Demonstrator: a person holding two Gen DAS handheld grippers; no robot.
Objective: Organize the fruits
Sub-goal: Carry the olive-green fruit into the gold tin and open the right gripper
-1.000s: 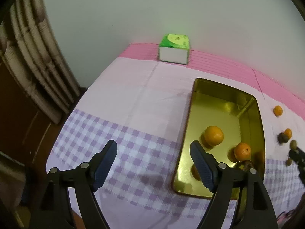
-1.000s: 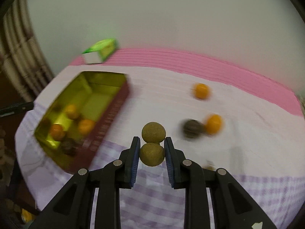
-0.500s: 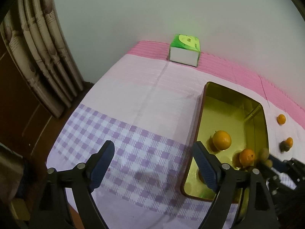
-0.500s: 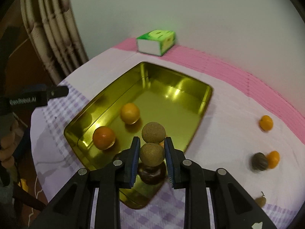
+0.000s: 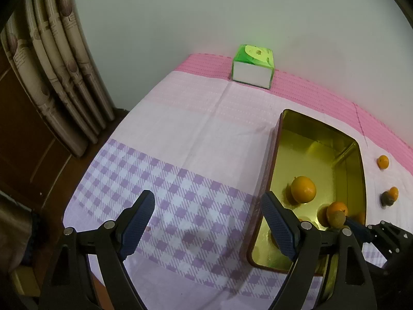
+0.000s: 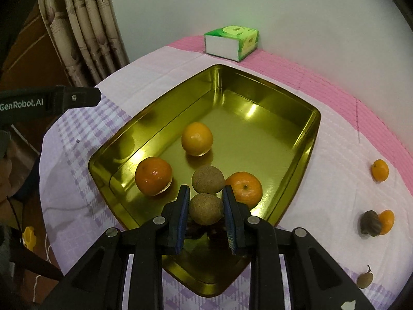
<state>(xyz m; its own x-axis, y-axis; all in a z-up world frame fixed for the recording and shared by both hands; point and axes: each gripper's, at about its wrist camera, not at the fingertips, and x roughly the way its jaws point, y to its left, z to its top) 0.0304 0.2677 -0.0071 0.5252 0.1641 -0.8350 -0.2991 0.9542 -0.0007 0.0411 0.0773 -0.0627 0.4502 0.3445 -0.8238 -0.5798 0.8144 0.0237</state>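
While three oranges already lie in the gold tin, the sorting looks roughly half done, by my reckoning: the right claw is clenched on a pair of brown longans and holds them above the tin's near end. Out on the bench to the right sit two small oranges, a dark fruit touching one of them, and a lone longan near the edge. The held pair looks round, dull tan and rough-skinned, one fruit between the pads and its twin just beyond. The left claw hangs released beside the tin, grasping nothing
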